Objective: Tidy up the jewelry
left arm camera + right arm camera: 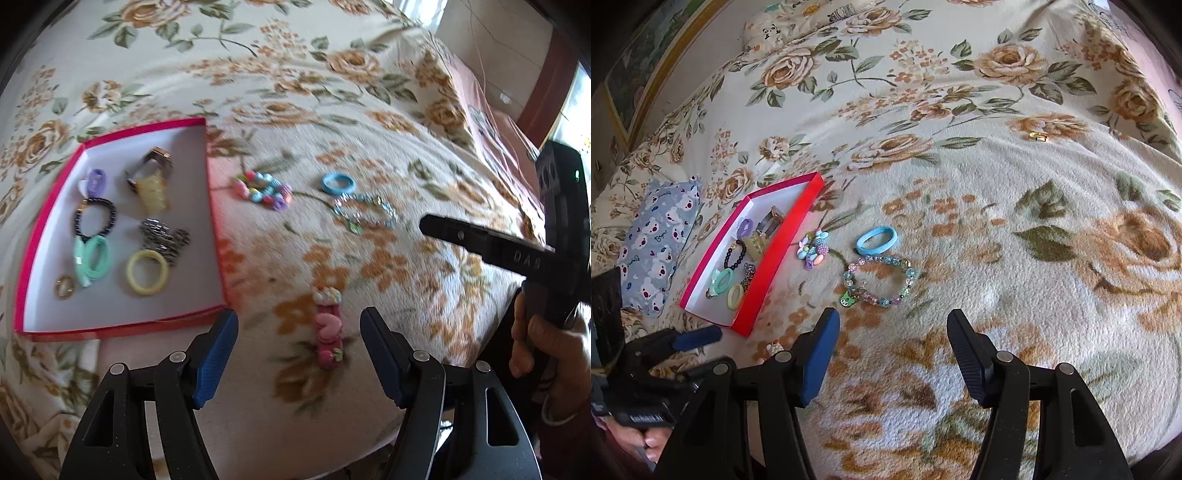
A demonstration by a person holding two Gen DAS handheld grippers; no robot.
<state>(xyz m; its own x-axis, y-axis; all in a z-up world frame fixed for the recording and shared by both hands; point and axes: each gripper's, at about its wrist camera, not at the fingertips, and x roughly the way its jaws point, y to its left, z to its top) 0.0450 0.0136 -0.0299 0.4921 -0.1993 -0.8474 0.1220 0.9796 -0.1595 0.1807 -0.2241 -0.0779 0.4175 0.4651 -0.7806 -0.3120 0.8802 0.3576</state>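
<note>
The bed [960,177] carries all under a flowered blanket. On it the red box [212,206] already holds several pieces (hair ties, a dark bracelet, a ring); the beaded bracelet [879,280], the blue hair tie [877,240] and the pink hair clip [328,328] lie outside, near it.

The left tool [299,347] is open and empty, the clip lying between its jaws — probably not touched. The right tool [892,354] is open, empty. Lower the left one straight, close across the clip's narrow width, then lift.
</note>
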